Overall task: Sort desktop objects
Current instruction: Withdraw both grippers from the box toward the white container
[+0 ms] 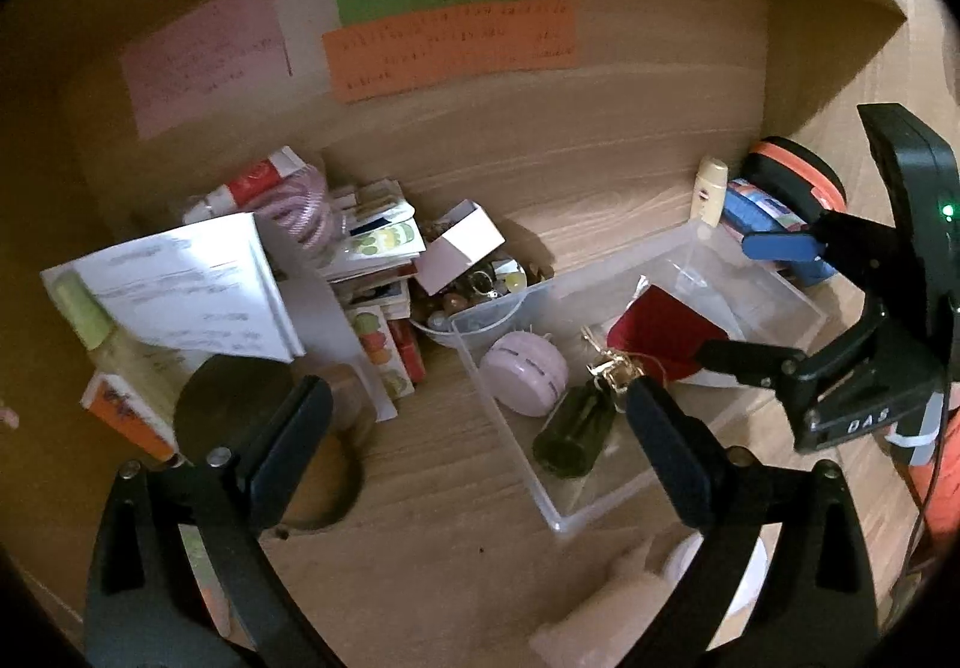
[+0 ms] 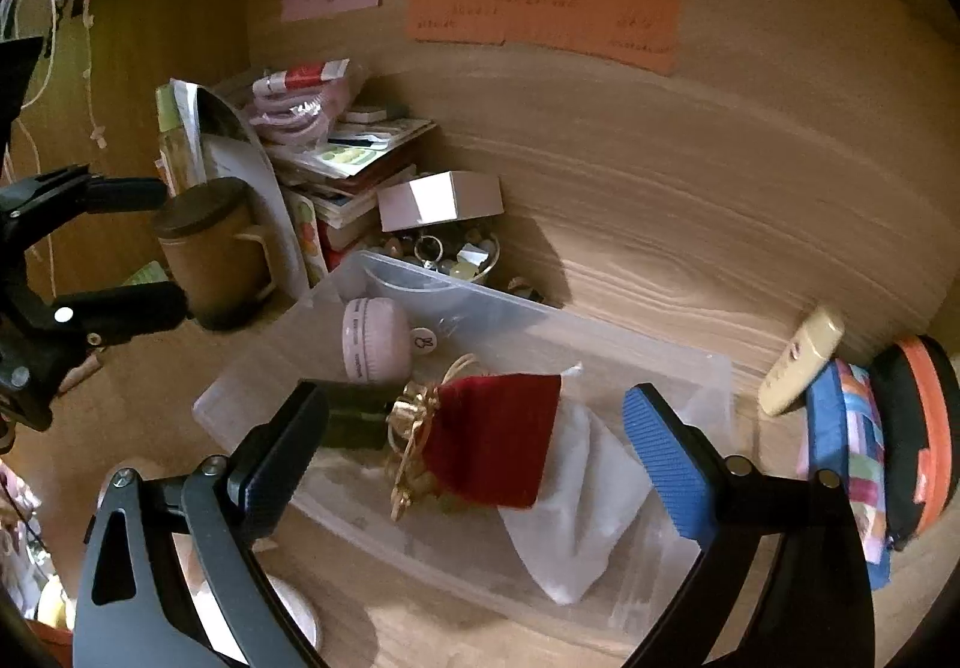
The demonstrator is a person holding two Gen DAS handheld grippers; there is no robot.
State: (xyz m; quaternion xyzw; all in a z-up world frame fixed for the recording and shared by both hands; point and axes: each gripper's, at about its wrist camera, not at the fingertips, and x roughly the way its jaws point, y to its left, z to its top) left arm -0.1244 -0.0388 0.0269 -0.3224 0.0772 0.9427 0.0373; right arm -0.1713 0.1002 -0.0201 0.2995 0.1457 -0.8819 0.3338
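Note:
A clear plastic bin sits on the wooden desk. In it lie a red velvet pouch with gold tassels, a pink round case, a dark green bottle and a white bag. My left gripper is open and empty over the desk at the bin's near left corner. My right gripper is open and hovers just above the red pouch; it also shows in the left wrist view.
A brown lidded mug stands left of the bin. Behind it are papers, stacked sticker cards, a small white box and a bowl of trinkets. A cream tube, a blue pouch and an orange-rimmed case lie right.

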